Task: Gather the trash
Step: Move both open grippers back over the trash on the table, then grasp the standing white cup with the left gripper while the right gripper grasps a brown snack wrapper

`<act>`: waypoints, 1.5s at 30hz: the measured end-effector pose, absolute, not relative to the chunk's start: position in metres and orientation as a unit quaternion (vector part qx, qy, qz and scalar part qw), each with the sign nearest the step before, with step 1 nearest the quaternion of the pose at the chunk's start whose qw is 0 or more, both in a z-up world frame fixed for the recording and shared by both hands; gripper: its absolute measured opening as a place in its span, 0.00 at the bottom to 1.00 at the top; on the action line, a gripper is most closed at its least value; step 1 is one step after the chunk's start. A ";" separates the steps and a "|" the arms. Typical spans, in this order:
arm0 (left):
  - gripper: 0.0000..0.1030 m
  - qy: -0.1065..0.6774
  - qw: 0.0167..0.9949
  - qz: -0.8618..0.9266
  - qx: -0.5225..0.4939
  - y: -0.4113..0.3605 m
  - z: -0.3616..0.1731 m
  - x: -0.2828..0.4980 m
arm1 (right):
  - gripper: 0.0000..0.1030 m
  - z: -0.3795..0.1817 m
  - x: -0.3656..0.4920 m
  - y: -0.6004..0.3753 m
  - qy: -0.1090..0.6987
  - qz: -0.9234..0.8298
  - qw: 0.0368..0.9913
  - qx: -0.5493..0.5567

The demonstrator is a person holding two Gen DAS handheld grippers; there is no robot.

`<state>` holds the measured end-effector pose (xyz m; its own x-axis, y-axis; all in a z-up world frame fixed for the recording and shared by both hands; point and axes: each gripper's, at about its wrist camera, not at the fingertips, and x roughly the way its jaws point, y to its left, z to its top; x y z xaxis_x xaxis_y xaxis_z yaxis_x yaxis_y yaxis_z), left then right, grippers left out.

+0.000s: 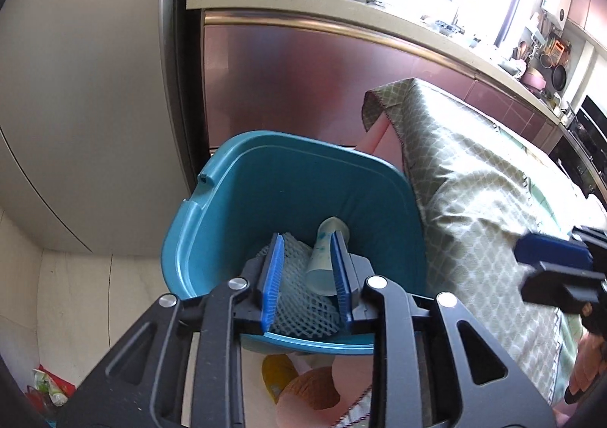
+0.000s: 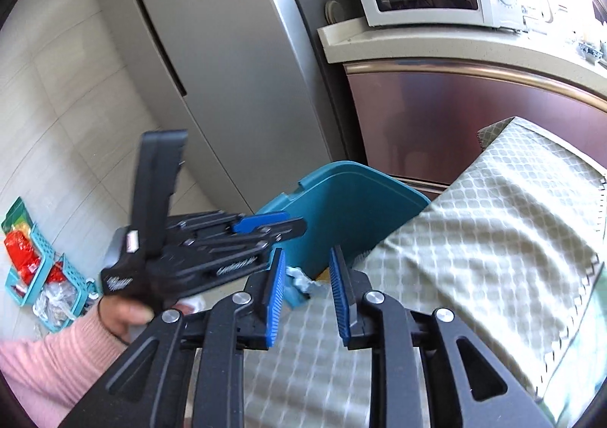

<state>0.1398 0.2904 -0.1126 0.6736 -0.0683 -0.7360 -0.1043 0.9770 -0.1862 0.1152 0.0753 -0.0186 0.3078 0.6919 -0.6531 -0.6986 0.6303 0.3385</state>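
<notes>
Kitchen floor tiles surround a teal bin point(image 1: 288, 177) standing beside a desk point(image 1: 474, 177) draped in a patterned cloth. Left tongs point(image 1: 307, 276) hang over the bin, their blue pads slightly apart with nothing pressed between them. Below them, inside the bin, lie a white foam net point(image 1: 299, 310) and a clear plastic cup point(image 1: 322, 257). Right tongs point(image 2: 308, 295) hover over the cloth near the bin's rim, also slightly apart and empty.
</notes>
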 end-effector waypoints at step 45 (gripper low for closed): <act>0.50 0.348 0.905 -0.246 -0.008 0.018 -0.064 0.115 | 0.43 -0.028 0.046 -0.285 0.355 0.097 0.911 0.184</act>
<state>0.1154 0.0178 -0.0643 0.6366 -0.4514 -0.6253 0.4399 0.8785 -0.1864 0.0458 -0.2846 -0.0283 0.7285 0.3076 -0.6121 -0.0461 0.9135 0.4043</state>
